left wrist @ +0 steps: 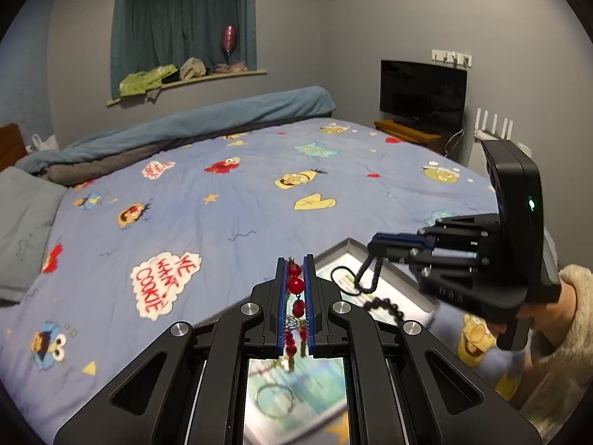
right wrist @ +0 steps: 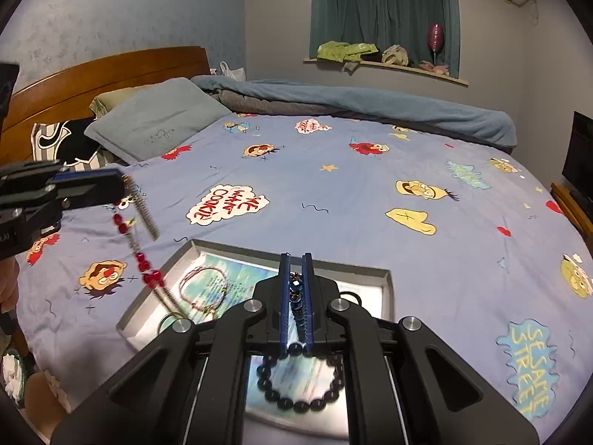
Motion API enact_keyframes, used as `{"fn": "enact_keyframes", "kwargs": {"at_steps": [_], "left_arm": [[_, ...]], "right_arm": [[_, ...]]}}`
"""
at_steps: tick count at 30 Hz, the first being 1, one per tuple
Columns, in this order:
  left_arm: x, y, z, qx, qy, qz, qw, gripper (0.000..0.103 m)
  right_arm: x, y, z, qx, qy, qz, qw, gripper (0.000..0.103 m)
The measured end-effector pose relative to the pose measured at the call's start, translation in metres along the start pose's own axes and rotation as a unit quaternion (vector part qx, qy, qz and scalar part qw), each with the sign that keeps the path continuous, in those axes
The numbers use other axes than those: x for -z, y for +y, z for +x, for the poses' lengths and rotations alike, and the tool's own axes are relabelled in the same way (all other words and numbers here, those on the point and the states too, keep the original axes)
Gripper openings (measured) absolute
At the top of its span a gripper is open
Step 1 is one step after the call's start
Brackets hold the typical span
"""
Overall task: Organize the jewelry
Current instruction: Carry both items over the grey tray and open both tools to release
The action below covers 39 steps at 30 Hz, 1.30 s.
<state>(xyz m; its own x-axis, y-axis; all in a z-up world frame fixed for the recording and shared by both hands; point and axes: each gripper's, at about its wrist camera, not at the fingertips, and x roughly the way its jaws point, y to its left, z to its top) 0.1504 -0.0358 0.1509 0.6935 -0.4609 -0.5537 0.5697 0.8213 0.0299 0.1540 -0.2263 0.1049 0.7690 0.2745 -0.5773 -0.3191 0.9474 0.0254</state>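
Both grippers pinched tight — left gripper (left wrist: 295, 270) on limp red-bead jewelry (left wrist: 295, 284), right gripper (right wrist: 296, 270) on dark bracelet (right wrist: 300, 402) dangling at six o'clock — light, floppy.

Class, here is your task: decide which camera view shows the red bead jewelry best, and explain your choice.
The right wrist view: the red bead jewelry dangles in full below the left gripper, above the tray. The left wrist view shows only beads pinched between that gripper's fingers.

My two wrist cameras are looking forward along my fingers, close above the grey rectangular tray (left wrist: 344, 246) (right wrist: 387, 278). Both are sharing the blue cartoon-printed bedsheet (left wrist: 229, 218) (right wrist: 333, 207), and each is seeing the other gripper.
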Motion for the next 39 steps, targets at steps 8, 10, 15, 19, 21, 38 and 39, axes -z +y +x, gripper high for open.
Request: {"fn": "enact_keyframes", "kwargs": {"at_steps": [8,10,15,19,21,38,39], "left_arm": [[-0.007,0.01,0.071,0.002,0.031,0.003,0.9995,0.009],[-0.004,0.014,0.086,0.015,0.042,-0.007,0.999,0.009],[0.005,0.02,0.114,0.014,0.066,-0.005,0.9977,0.009],[0.019,0.024,0.135,0.012,0.096,-0.008,0.9952,0.009],[0.027,0.025,0.141,0.009,0.106,-0.007,0.9943,0.009],[0.063,0.035,0.167,-0.005,0.16,-0.022,0.9869,0.009],[0.064,0.036,0.167,-0.004,0.161,-0.025,0.9867,0.009]], "right_arm": [[0.001,-0.01,0.046,-0.04,0.03,0.019,0.999,0.006],[0.003,-0.009,0.053,-0.052,0.036,0.014,0.998,0.006],[0.012,-0.003,0.069,-0.064,0.057,-0.012,0.996,0.006],[0.016,-0.004,0.082,-0.063,0.083,-0.018,0.994,0.006],[0.018,-0.005,0.087,-0.06,0.094,-0.019,0.994,0.006],[0.032,-0.018,0.099,-0.043,0.125,-0.002,0.991,0.006],[0.032,-0.018,0.099,-0.043,0.125,-0.002,0.991,0.006]]}}
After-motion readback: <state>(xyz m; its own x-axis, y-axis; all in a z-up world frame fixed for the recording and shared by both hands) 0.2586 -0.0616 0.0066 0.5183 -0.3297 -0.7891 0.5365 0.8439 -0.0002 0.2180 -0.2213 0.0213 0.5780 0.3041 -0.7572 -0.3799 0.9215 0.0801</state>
